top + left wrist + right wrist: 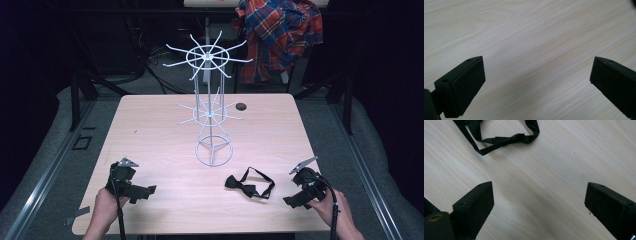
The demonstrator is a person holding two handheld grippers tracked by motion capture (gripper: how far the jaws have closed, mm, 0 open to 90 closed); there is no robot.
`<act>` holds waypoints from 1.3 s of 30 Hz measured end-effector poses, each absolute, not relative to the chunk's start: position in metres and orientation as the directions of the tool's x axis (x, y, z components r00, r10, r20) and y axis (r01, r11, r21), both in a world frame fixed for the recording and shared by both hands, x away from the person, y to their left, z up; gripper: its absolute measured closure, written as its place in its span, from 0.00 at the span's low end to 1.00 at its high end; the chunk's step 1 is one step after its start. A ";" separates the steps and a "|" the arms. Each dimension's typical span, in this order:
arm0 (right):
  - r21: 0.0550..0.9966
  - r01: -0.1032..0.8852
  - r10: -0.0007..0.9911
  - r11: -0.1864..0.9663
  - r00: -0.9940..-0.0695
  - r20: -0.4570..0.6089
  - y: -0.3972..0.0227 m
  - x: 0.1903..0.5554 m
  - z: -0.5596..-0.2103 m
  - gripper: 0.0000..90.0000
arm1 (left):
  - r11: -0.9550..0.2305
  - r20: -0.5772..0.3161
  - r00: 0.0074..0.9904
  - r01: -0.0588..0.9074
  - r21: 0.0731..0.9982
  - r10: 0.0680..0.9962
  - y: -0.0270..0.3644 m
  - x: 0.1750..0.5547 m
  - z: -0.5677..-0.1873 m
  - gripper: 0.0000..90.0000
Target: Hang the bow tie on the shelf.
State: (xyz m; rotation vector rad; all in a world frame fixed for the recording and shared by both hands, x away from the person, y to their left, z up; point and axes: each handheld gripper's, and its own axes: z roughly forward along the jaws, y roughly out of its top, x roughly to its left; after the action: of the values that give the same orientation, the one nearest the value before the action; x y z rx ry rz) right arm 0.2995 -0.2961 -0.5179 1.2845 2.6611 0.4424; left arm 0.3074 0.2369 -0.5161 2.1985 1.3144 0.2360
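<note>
Left tool (142,192), right tool (294,201): jaws apart.

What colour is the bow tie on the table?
Black; the bow tie shows best in the high view.

Bow tie (250,184): I see it flat, near right of table (150,125).
Wire rack (212,115): centre, behind it.
Right gripper (290,201): just right of tie.
Left gripper (150,190): near left.

A black bow tie (249,184) with its thin strap looped lies flat on the worktop (165,135), near its front edge.
</note>
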 end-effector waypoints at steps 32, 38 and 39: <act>0.440 0.709 0.801 0.552 -0.598 -0.042 -0.272 0.322 -0.517 0.00 | -0.356 -0.127 0.495 0.760 0.544 0.860 0.239 0.307 -0.517 0.00; 0.401 0.731 0.813 0.552 -0.578 -0.065 -0.270 0.336 -0.525 0.01 | -0.358 -0.129 0.496 0.760 0.542 0.859 0.238 0.308 -0.517 0.00; 0.413 0.734 0.819 0.539 -0.571 -0.055 -0.269 0.337 -0.528 0.01 | -0.356 -0.130 0.494 0.761 0.542 0.859 0.238 0.307 -0.517 0.00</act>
State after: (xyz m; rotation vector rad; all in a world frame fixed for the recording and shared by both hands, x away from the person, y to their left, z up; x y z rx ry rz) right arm 0.3373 -0.2686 -0.5279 1.3050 2.5357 0.5118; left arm 0.3075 0.2384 -0.5174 2.1978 1.3286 0.2377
